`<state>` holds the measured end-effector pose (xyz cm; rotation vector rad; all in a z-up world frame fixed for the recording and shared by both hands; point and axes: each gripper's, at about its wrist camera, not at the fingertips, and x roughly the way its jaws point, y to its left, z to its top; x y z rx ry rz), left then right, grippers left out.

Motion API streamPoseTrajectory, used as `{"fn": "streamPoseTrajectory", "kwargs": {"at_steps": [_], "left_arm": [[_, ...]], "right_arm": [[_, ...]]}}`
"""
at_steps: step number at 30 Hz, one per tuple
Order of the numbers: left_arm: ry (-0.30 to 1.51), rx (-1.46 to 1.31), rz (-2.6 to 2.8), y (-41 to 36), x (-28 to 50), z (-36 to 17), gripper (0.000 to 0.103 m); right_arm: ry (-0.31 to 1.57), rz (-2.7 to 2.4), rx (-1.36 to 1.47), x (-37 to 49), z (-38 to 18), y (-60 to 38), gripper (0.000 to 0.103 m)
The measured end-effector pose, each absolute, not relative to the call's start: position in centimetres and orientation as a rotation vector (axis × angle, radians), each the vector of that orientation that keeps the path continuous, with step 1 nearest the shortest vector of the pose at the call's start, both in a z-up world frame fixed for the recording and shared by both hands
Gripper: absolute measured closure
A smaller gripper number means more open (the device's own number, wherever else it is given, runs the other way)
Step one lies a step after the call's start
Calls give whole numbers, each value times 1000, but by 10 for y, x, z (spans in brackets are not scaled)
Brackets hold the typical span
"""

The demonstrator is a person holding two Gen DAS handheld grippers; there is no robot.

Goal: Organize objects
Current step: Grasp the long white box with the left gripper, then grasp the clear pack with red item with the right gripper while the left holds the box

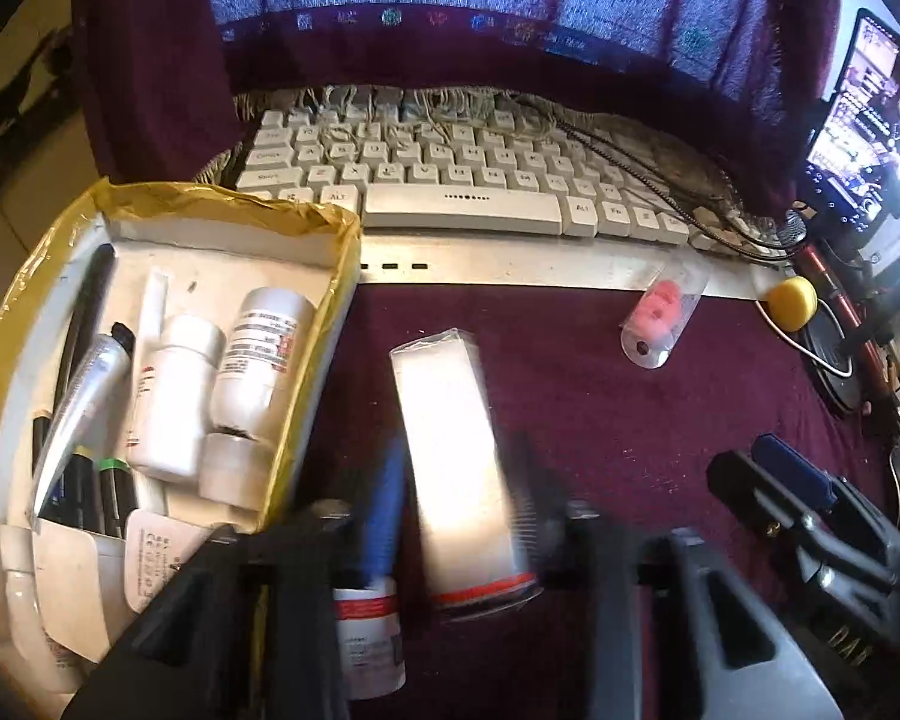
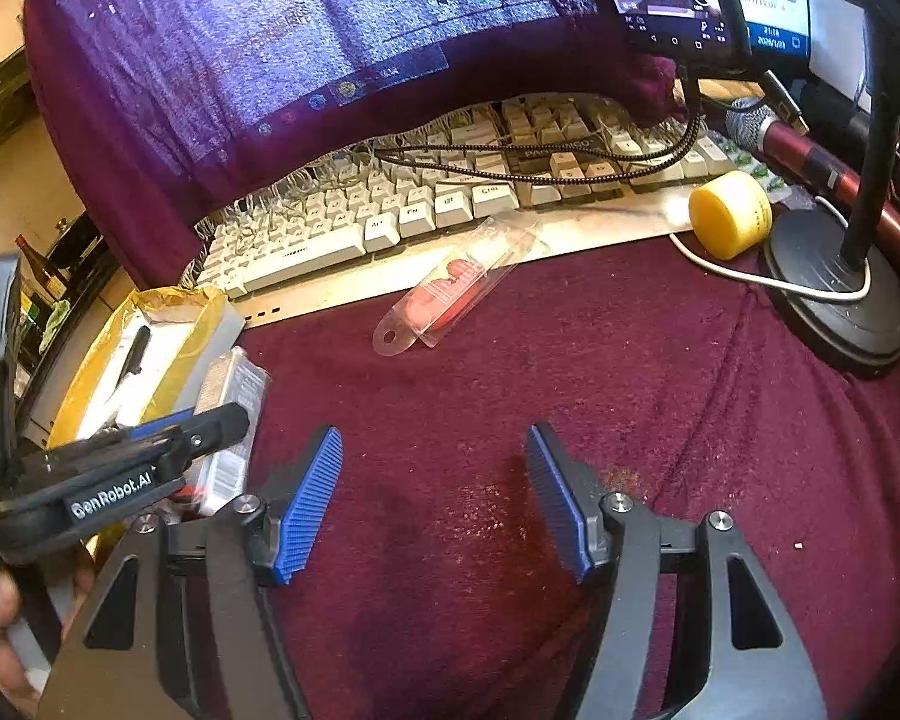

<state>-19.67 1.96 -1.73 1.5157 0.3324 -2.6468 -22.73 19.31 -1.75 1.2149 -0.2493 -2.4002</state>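
Note:
My left gripper (image 1: 456,480) is shut on a white box wrapped in clear film (image 1: 456,450), held just right of the yellow-taped cardboard box (image 1: 339,300). That box holds white bottles (image 1: 174,384), a tube and pens. The held box also shows in the right wrist view (image 2: 231,420), with the left gripper (image 2: 168,450) around it. My right gripper (image 2: 432,498) is open and empty above the maroon cloth. A clear packet with pink items (image 2: 450,288) lies ahead of it, also in the left wrist view (image 1: 660,312). A yellow cap (image 2: 731,213) sits near the keyboard.
A white keyboard (image 1: 462,180) lies across the back, partly under a purple shawl (image 2: 270,60). A black stand base (image 2: 840,300), microphone (image 2: 798,150), cables and a phone screen (image 1: 864,120) crowd the right. A white bottle (image 1: 369,630) lies under the left gripper.

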Motion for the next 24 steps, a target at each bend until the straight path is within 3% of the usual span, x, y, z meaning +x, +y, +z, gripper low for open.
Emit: {"fn": "streamPoseTrajectory", "kwargs": {"at_steps": [6, 17, 19, 24], "left_arm": [[389, 1524, -2730, 19, -169, -17, 81], [376, 1511, -2795, 26, -130, -17, 81], [378, 1509, -2797, 26, -130, -17, 81], [401, 1521, -2805, 22, -130, -17, 80]], "right_arm": [[-241, -2448, 1254, -254, 6, 180, 40], [-173, -2529, 1421, -314, -12, 137, 42], [-136, -2550, 1446, -318, -17, 131, 55], [-79, -2572, 1463, -312, -23, 127, 66]]}}
